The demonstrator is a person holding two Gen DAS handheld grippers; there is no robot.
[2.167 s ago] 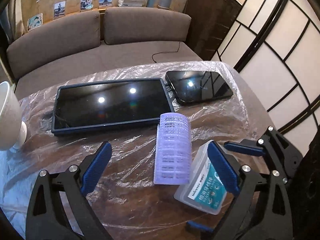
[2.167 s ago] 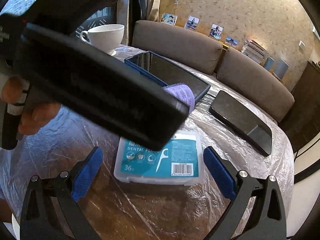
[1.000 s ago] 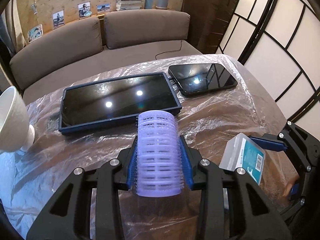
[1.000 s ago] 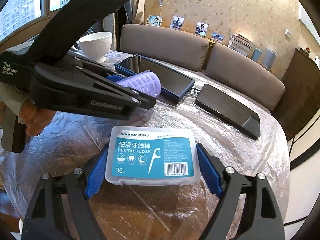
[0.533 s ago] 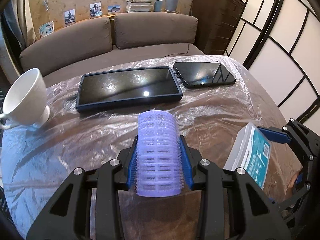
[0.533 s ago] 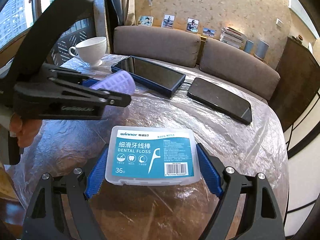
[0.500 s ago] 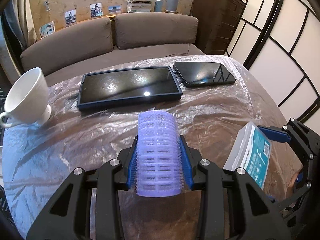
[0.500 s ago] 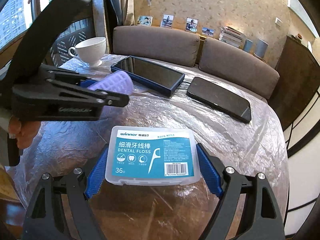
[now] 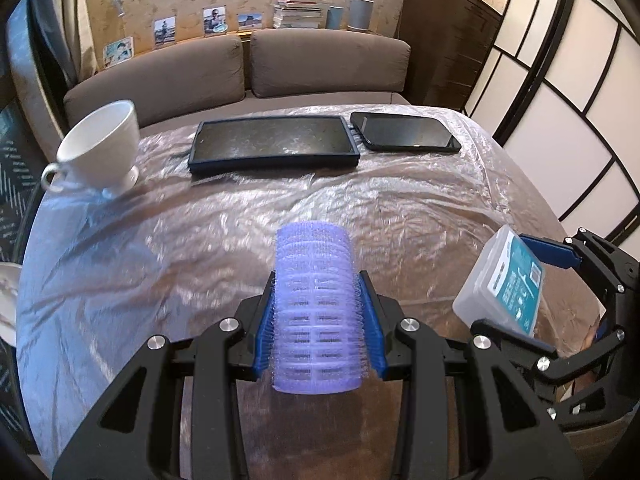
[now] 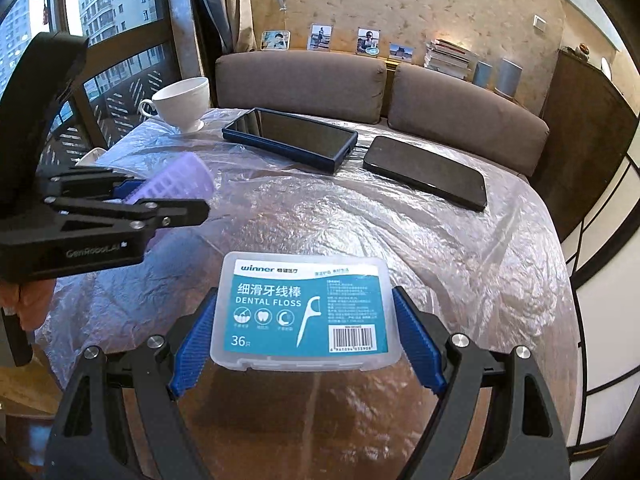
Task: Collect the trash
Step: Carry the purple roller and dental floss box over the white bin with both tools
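My left gripper (image 9: 318, 320) is shut on a purple hair roller (image 9: 315, 308) and holds it above the plastic-covered round table (image 9: 400, 216). My right gripper (image 10: 306, 328) is shut on a clear dental floss box (image 10: 306, 312) with a teal label, also lifted off the table. The floss box and right gripper show at the right of the left wrist view (image 9: 506, 280). The roller and left gripper show at the left of the right wrist view (image 10: 176, 178).
A tablet in a blue case (image 9: 274, 144) and a black phone (image 9: 404, 136) lie at the table's far side. A white cup (image 9: 102, 148) stands far left. A white dish edge (image 9: 6, 304) shows at the left. A brown sofa (image 9: 240, 68) is behind.
Both grippers have pulled back and risen from the table with their objects. The tablet, phone and cup now look farther away. The grips are unchanged.
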